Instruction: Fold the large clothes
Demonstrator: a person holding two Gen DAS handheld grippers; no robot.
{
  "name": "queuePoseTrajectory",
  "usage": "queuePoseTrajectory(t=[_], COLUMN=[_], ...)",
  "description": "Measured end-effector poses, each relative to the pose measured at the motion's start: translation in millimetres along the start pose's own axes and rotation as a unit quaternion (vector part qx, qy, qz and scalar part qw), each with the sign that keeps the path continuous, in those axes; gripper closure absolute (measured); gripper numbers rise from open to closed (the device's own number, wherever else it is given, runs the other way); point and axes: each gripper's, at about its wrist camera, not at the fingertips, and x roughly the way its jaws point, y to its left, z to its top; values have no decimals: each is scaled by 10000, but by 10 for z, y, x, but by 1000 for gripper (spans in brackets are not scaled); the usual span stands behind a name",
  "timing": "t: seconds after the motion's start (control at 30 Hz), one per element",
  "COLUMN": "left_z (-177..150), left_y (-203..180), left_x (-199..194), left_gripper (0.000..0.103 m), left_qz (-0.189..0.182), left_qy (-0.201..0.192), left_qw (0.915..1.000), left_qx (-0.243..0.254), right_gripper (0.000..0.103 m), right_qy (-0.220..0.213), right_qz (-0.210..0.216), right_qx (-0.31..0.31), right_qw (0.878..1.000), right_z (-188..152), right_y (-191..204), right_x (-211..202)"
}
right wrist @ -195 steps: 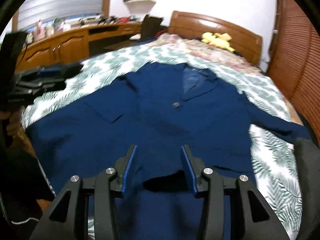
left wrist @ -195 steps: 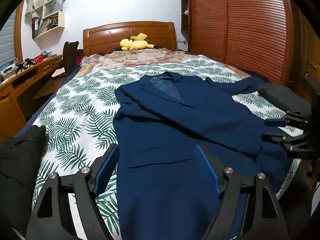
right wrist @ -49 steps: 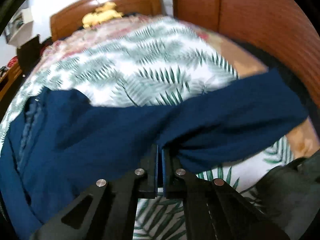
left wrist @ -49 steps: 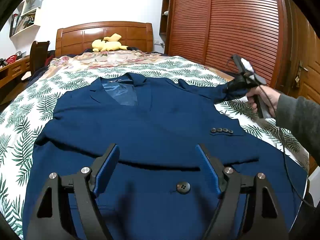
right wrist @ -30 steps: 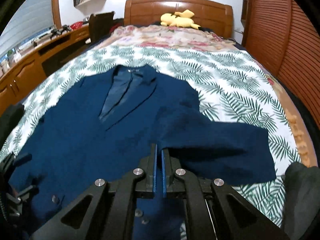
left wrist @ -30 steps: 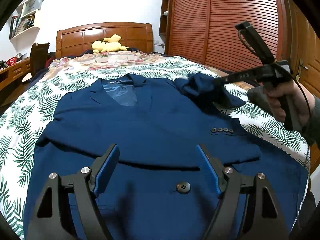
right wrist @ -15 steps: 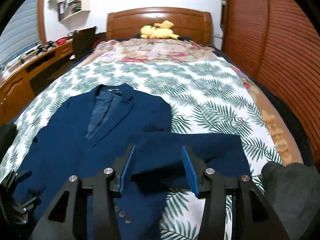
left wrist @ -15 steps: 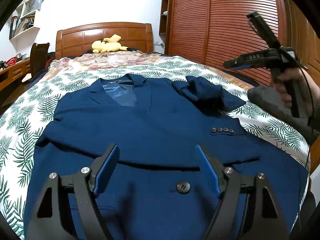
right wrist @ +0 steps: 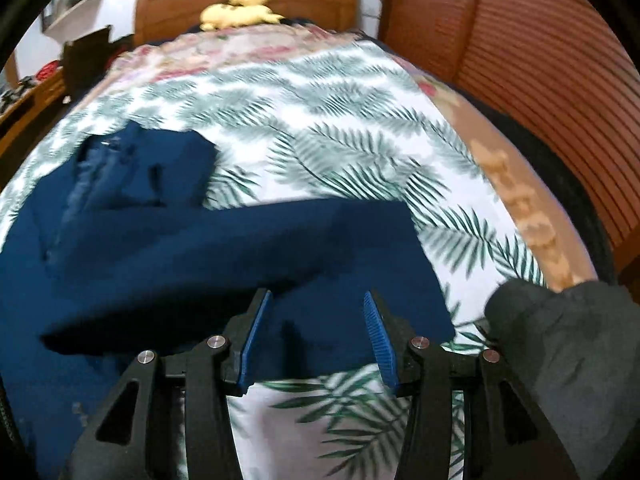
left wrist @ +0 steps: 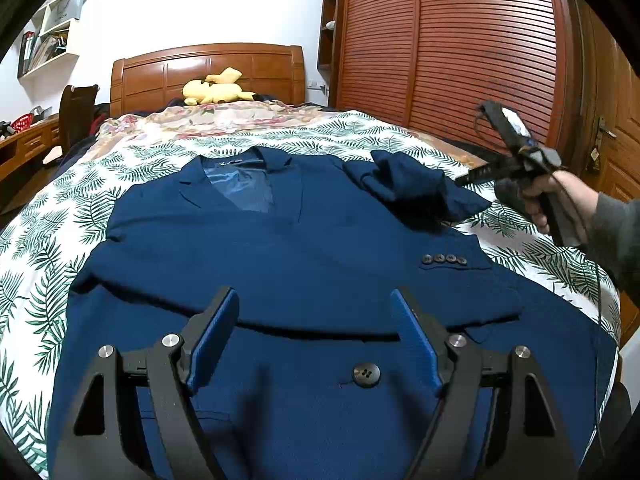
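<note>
A navy blue suit jacket [left wrist: 320, 264] lies front up on the leaf-print bedspread [left wrist: 60, 216], collar toward the headboard. Its right sleeve [left wrist: 412, 188] lies bunched and folded inward by the shoulder, loose. My left gripper [left wrist: 313, 295] hovers open above the jacket's lower front, near the big button [left wrist: 366, 374], holding nothing. My right gripper [right wrist: 317, 295] is open too, just above the sleeve's cuff end [right wrist: 340, 264] at the bed's right side, its pads not pressing the cloth. In the left wrist view a hand holds the right gripper [left wrist: 500, 166] beside the sleeve.
A yellow plush toy [left wrist: 214, 90] rests by the wooden headboard [left wrist: 200, 68]. Slatted wardrobe doors [left wrist: 460, 48] run along the right. A dark grey garment [right wrist: 568, 352] lies at the bed's right edge. A desk [left wrist: 24, 148] and chair [left wrist: 76, 112] stand left.
My right gripper carried the sleeve in over the jacket's shoulder, opened and let it drop, then drew back to the right and tilted downward. The left gripper kept still.
</note>
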Motion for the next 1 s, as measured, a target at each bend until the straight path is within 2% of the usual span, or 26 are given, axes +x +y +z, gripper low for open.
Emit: queuePoseTrajectory(t=[0.13, 0.27, 0.43, 0.5, 0.57, 0.6, 0.63, 0.67, 0.73, 1.0], left_z=[2, -6, -10, -12, -12, -13, -15, -13, -11, -1], left_y=[-1, -6, -16, -19, -22, -22, -19, -16, -12, 39], left_x=[0, -4, -1, -3, 10, 11, 8, 10, 8, -105], left_gripper=[24, 24, 24, 24, 24, 24, 24, 24, 24, 24], left_qz=[1, 3, 1, 5, 9, 12, 15, 15, 10, -85], left_qy=[3, 7, 11, 13, 24, 28, 31, 31, 39, 95], left_qw=[10000, 10000, 10000, 10000, 10000, 10000, 10000, 10000, 10000, 9999], left_qx=[0, 15, 19, 25, 36, 42, 46, 45, 45, 14], right_gripper=[54, 54, 54, 62, 83, 87, 98, 101, 102, 102], right_qy=[279, 498, 536, 555, 584, 599, 617, 614, 414, -401], right_qz=[-76, 54, 60, 93, 244, 289, 279, 220, 35, -28], right_qx=[178, 320, 200, 133, 73, 36, -32, -136, -211, -418], right_qw=[9994, 9982, 9983, 9983, 9980, 9978, 9977, 9978, 9989, 9983], right_z=[-49, -103, -128, -131, -137, -148, -137, -136, -137, 33], right_y=[-131, -148, -74, -57, -26, -30, -12, 33, 80, 280], right_x=[196, 301, 395, 464, 496, 502, 498, 473, 348, -416])
